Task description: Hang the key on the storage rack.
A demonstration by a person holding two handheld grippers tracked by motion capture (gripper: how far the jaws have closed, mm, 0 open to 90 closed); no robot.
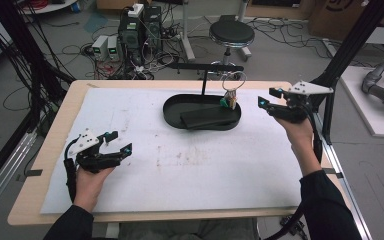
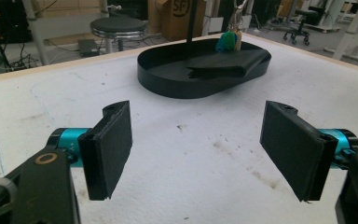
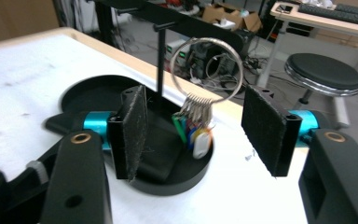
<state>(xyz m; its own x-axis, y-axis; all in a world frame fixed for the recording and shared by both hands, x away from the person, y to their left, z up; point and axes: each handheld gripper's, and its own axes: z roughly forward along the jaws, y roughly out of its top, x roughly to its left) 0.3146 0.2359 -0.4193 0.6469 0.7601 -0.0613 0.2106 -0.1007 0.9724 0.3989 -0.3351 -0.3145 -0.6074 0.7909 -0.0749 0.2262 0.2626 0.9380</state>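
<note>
Beyond your white table mat (image 1: pixel 130 115), a black round stool (image 1: pixel 231 34) and computer towers (image 1: pixel 141 27) stand among tangled floor cables (image 1: pixel 75 50).

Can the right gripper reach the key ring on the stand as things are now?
Probably yes. The right gripper is open, and the key ring hangs free from the stand directly ahead of its jaws, with nothing between them.

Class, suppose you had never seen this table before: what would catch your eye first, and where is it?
First, the big metal key ring hanging from the black T-shaped stand, its coloured tags dangling over the black oval tray at the far middle of the table. Next, the two hand-held grippers: the right gripper, jaws open, just beside the ring, and the left gripper, open, at the near left.
</note>
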